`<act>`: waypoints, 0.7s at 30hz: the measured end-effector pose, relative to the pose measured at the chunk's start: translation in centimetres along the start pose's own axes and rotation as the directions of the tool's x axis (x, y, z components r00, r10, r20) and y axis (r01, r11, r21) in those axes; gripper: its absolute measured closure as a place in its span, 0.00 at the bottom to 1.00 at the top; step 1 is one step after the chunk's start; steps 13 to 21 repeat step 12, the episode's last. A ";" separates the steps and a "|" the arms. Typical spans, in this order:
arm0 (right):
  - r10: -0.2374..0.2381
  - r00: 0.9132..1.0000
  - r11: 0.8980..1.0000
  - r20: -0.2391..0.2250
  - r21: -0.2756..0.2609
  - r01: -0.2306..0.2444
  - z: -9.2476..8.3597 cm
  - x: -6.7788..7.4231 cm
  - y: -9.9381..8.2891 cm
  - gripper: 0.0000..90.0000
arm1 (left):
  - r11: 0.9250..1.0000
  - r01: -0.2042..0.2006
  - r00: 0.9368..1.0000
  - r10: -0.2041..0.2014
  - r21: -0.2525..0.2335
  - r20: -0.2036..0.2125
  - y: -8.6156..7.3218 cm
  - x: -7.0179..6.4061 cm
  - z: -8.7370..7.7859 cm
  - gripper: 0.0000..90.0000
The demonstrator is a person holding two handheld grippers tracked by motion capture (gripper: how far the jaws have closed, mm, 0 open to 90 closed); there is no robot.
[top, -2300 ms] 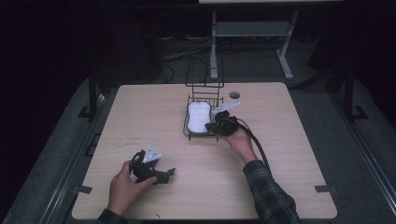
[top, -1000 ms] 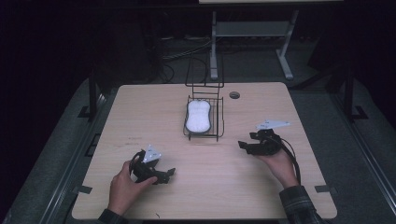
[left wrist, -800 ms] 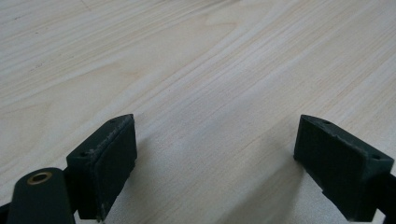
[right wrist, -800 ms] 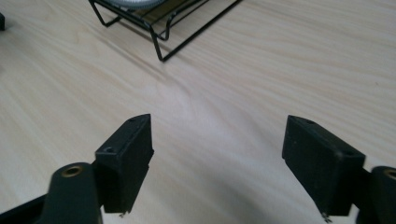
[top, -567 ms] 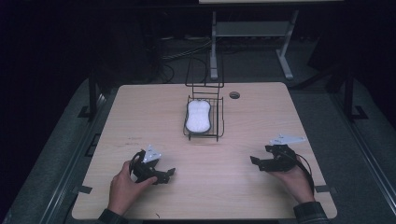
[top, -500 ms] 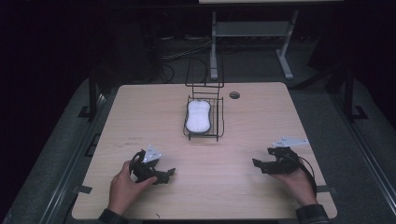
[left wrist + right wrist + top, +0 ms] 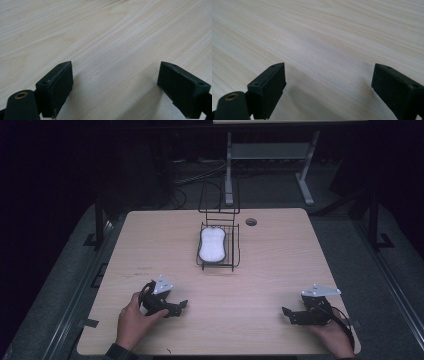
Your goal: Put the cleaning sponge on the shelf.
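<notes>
With both hands low near our edge of the tabletop (image 7: 280, 255), we look to be at the tail end of the job. Our right gripper (image 7: 289, 313) sits well to the right, its fingers (image 7: 268, 87) spread wide with nothing but bare wood grain between them; they have just been opening and they hold nothing. Our left gripper (image 7: 181, 306) is in much the same pose, fingers (image 7: 56, 86) parted wide, empty, the wood running clear between the pads.

Now the white sponge (image 7: 212, 244): it lies far ahead of both sets of fingers, up past the middle of the board, flat in the bottom of the black wire rack (image 7: 235, 254). It sits inside the wire walls, lengthwise, not hanging over any edge as far as we can tell from the high view. Nothing touches it. The rack's tall back frame stands upright on the side away from our fingers, and a small dark round hole (image 7: 251, 222) in the board sits ahead and to the right of it.

So we judge the placing done: the sponge is in, the grip is let go, the fingers are well clear. What is left, if anything, looks like no more than settling the two hands at rest, since nothing else lies within reach.
</notes>
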State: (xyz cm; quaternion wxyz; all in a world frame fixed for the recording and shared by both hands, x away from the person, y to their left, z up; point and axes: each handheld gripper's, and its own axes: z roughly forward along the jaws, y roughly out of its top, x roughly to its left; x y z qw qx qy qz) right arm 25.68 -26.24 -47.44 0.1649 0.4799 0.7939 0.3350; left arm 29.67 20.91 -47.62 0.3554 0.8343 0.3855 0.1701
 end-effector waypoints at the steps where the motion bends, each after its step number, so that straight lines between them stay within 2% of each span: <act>1: 0.000 1.000 1.000 0.000 0.000 0.000 0.0 0.0 0.0 0.13 | 1.000 0.000 1.000 0.000 0.000 0.000 0.0 0.0 0.0 0.14; 7: -0.022 0.999 1.000 0.024 -0.021 0.022 0.4 0.3 -0.6 0.10 | 1.000 0.002 1.000 -0.002 -0.003 -0.001 0.0 0.0 0.0 0.14; 21: -0.025 0.999 0.999 0.021 -0.033 0.025 0.5 0.2 -0.6 0.09 | 1.000 0.002 1.000 -0.002 -0.002 -0.001 0.0 0.0 0.0 0.14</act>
